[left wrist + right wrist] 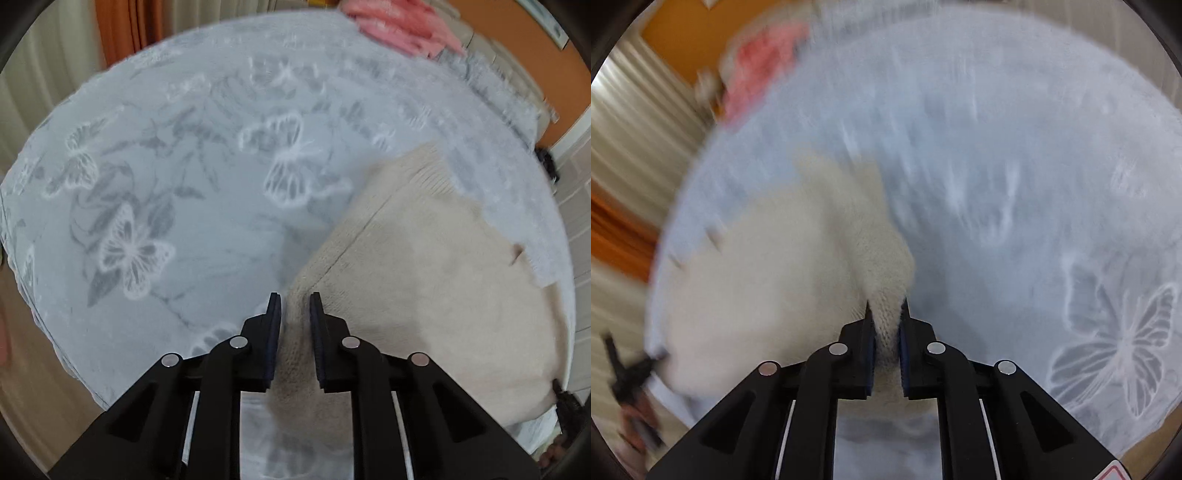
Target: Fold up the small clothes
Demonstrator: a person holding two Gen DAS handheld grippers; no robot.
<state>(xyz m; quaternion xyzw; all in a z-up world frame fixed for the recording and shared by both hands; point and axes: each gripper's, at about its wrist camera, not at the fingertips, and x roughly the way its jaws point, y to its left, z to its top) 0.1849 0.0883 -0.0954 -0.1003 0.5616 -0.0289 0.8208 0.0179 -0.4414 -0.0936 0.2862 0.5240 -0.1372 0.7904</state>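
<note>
Pale grey butterfly-print bedspread [192, 229], cream knit garment [424, 280] lying on it; pink clothes [399, 29] at far edge

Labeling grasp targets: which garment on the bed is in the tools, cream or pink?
The cream knit garment: both tools pinch it. The pink garment lies untouched at the far edge.

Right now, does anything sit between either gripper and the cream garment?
Nothing visible. The left gripper and right gripper each already pinch a bunched edge of the cream garment, which lies on the blanket.
</note>
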